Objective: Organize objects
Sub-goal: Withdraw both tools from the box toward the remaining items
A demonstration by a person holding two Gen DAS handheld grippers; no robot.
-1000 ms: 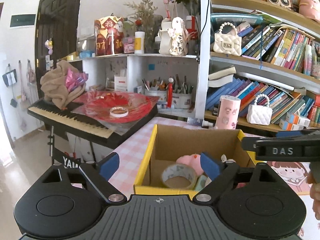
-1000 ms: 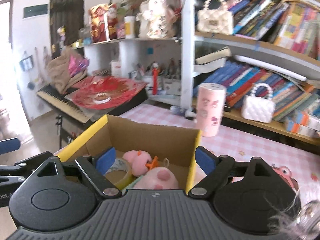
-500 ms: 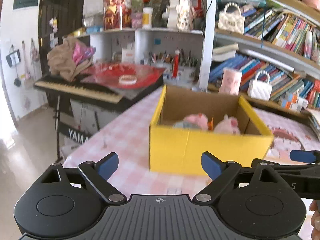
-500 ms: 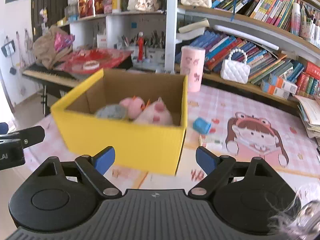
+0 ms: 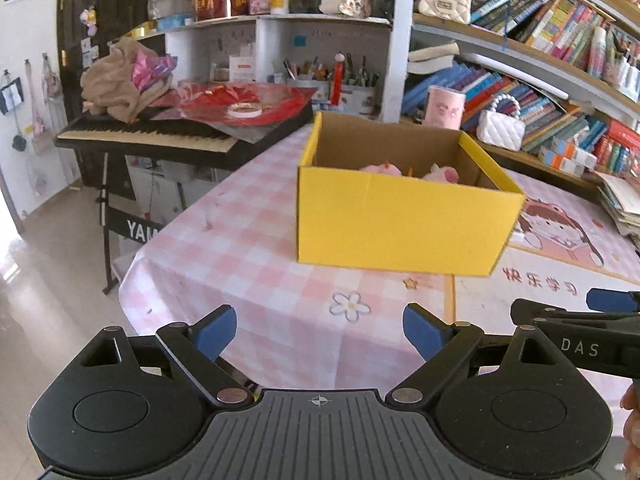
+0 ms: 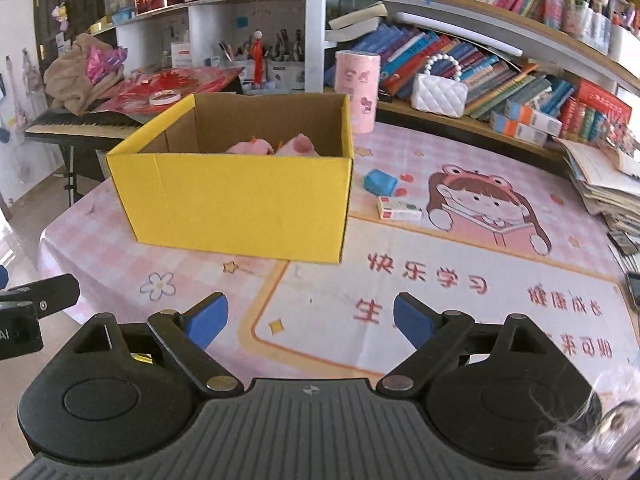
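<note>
A yellow box [image 6: 244, 196] stands open-topped on the tabletop [image 6: 460, 264], which wears a pink checked cloth with a cartoon girl printed on it. Inside the box, against its far wall, the tops of pink plush toys [image 6: 276, 147] show above the front rim.

To the right of the box a blue block [image 6: 380, 181] lies on the cloth, and just in front of that block lies a small white-and-red pack [image 6: 399, 208]; neither touches the box. Behind the box's right rear corner a pink canister [image 6: 357, 91] stands upright.

The left claw [image 5: 319, 330] hangs in front of the box over the cloth's checked part, its blue pads spread wide with nothing between them. The right claw [image 6: 307, 317] hangs in front of the box too, over the printed panel, and is likewise wide apart and empty; its jaws have just been opening a little further. Each claw's tip shows at the edge of the other's view.

Beyond the box to the left, a keyboard [image 5: 160, 136] carries a roll of tape [image 5: 244, 109].
</note>
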